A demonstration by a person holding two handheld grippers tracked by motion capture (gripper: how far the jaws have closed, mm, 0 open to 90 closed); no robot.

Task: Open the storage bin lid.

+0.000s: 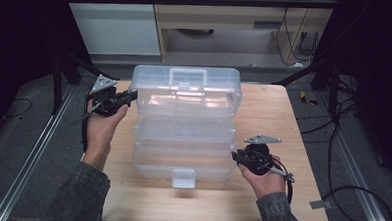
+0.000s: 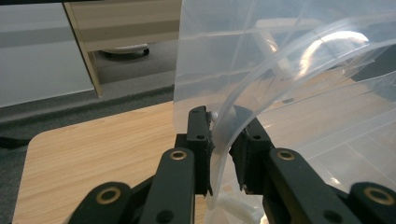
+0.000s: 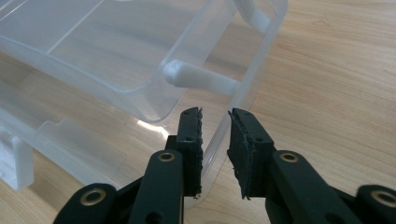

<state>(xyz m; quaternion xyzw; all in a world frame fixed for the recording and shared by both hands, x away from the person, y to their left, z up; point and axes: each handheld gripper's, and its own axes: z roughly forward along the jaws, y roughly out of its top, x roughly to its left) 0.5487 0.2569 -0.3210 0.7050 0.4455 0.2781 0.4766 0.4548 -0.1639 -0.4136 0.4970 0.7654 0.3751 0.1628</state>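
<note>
Claw work here is two-handed on a clear plastic box (image 1: 186, 122) that sits mid-tabletop (image 1: 280, 204), opened out into stepped tiers with its lid (image 1: 187, 82) raised at the far side. Left claw (image 2: 222, 140) pinches the lid's left edge, jaws narrow with the thin wall between the pads; in the high view it sits at the lid's left corner (image 1: 127, 97). Right claw (image 3: 215, 140) straddles the right end wall of the lower tray (image 3: 140, 60), one jaw inside and one outside, a small gap showing on each side, so it looks close to a grip but not yet tight; from above it is at the box's right side (image 1: 237, 156).

Judged from this, the step is opening or closing the tiers, the lid being steered while the base is steadied. Next the right claw should clamp firmly on the wall, then the left can swing the lid along its hinge arc without twisting the thin plastic.
</note>
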